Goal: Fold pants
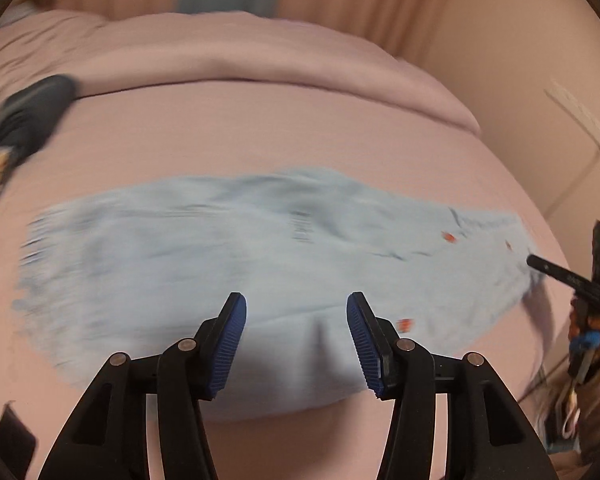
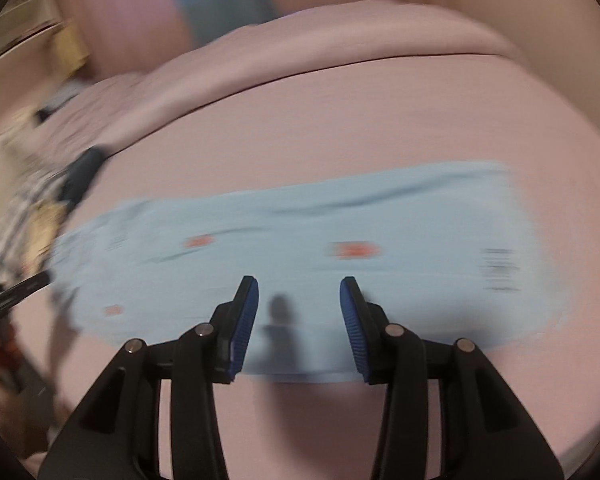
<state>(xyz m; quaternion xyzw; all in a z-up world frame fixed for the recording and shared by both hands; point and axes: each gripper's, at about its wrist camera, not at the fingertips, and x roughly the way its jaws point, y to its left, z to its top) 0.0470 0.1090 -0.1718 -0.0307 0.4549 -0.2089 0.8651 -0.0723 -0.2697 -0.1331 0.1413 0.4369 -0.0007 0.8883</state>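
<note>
Currently the light blue pants [image 1: 228,248] lie flat, stretched sideways across the pink bed [image 1: 260,128]. Left gripper [image 1: 296,304] hovers over their near edge, jaws wide apart, empty. Right gripper [image 2: 299,289] same: spread, holding nothing. Both views motion-blurred.

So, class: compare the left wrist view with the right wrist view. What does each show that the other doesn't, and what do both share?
Only the left wrist view shows the left gripper, jaws open, with the right gripper at its right edge beside one end of the pants. Only the right wrist view shows the right gripper's own open jaws and their shadow on the cloth. Both show the light blue pants spread on the pink bed.
</note>
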